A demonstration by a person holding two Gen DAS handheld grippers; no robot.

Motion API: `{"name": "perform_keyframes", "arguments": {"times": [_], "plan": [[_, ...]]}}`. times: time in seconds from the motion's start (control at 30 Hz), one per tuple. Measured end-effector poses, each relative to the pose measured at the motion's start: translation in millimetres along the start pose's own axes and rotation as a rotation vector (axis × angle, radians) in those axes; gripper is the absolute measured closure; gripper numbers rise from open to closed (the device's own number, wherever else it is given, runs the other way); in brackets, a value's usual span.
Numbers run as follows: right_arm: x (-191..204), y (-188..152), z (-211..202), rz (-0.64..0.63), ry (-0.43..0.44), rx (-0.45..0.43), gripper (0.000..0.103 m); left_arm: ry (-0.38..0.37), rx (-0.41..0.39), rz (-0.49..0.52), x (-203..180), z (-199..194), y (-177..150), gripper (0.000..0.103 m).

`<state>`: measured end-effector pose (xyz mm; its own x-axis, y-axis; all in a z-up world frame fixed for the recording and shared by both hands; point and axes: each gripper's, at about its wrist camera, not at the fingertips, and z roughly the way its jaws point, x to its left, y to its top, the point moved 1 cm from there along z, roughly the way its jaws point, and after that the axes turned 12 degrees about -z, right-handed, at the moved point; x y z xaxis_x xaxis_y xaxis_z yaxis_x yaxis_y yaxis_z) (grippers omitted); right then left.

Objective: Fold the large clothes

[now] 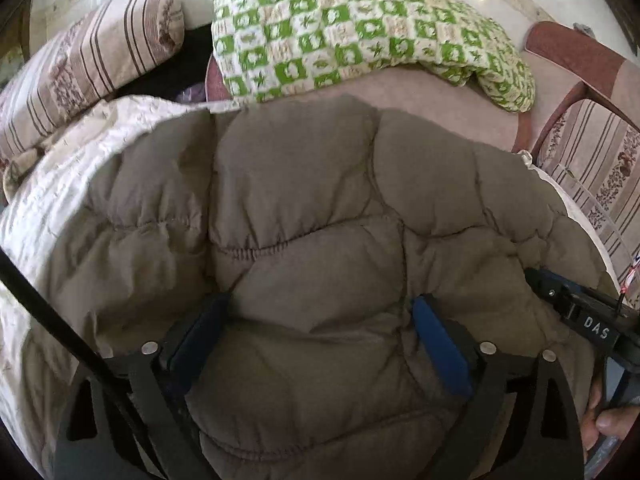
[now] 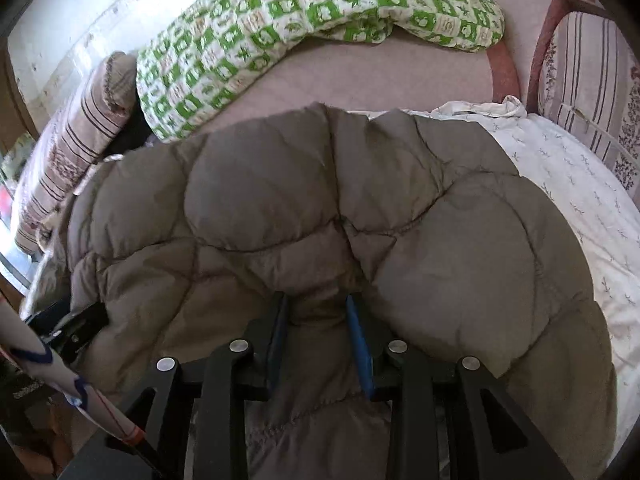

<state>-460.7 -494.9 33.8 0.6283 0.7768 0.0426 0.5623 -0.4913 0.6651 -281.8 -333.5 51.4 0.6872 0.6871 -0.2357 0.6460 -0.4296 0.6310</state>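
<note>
Garment: a taupe-brown quilted puffer jacket (image 1: 304,216), bulky, lying spread across a bed, filling the middle of both wrist views.
Left tongs: the left tongs (image 1: 320,320) stand fairly wide with a thick bunch of the jacket bulging between the blue-padded fingers (image 1: 440,352); whether they are pressing it cannot be told.
Right tongs: the right tongs (image 2: 318,320) are narrow, pinching a gathered fold of the jacket between their blue pads (image 2: 360,348).
Other tool seen: in the left view the right tongs' black body enters at 4 o'clock, touching the jacket's edge; in the right view the left tongs' black body sits at 8 o'clock on the jacket's other edge.
Under the jacket: a white bedsheet with small sprig print (image 2: 576,184), showing at 3 o'clock in the right view.
Beyond the jacket: a green-and-cream checked quilted blanket (image 1: 360,36) at 12 o'clock, lying on a pale pink surface (image 1: 440,96).
Left side: a brown-striped floral cushion (image 1: 80,64) at 10 o'clock.
Right side: a striped floral upholstered panel with a reddish-brown frame (image 2: 588,80) at 2 o'clock.
</note>
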Motion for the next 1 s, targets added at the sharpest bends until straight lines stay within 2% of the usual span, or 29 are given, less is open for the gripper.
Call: {"name": "perform_keyframes", "arguments": {"times": [0.1,0.17,0.27,0.4,0.47,0.53,0.63,0.7,0.8,1.0], "plan": [[5,1,2,-0.029,-0.035,0.004,0.069,0.013,-0.01,0.015,1,0,-3,0.006],[4,0,-1,-0.026,-0.033,-0.004,0.069,0.016,-0.048,0.023,0,-6,-7,0.006],[2,-2,-17,-0.006,-0.029,-0.051,0.069,0.018,-0.091,0.021,-1,-18,-9,0.006],[10,-5,-54,-0.036,-0.019,-0.117,0.06,0.036,-0.149,0.045,-7,-43,-16,0.006],[16,-10,-68,-0.068,-0.028,-0.13,0.054,0.038,-0.172,0.073,-13,-55,-22,0.006],[21,-16,-77,-0.08,-0.009,-0.136,0.053,0.03,-0.187,0.084,-18,-65,-32,0.006],[26,-25,-74,-0.099,0.016,-0.105,0.053,0.028,-0.163,0.083,-24,-62,-45,0.006],[27,-30,-64,-0.109,-0.007,-0.078,0.052,0.059,-0.149,0.092,-27,-51,-52,0.006],[25,-33,-50,-0.109,-0.012,-0.044,0.045,0.087,-0.166,0.11,-29,-44,-55,0.005],[30,-35,-39,-0.155,-0.045,-0.03,0.04,0.114,-0.193,0.134,-31,-38,-60,0.003]]}}
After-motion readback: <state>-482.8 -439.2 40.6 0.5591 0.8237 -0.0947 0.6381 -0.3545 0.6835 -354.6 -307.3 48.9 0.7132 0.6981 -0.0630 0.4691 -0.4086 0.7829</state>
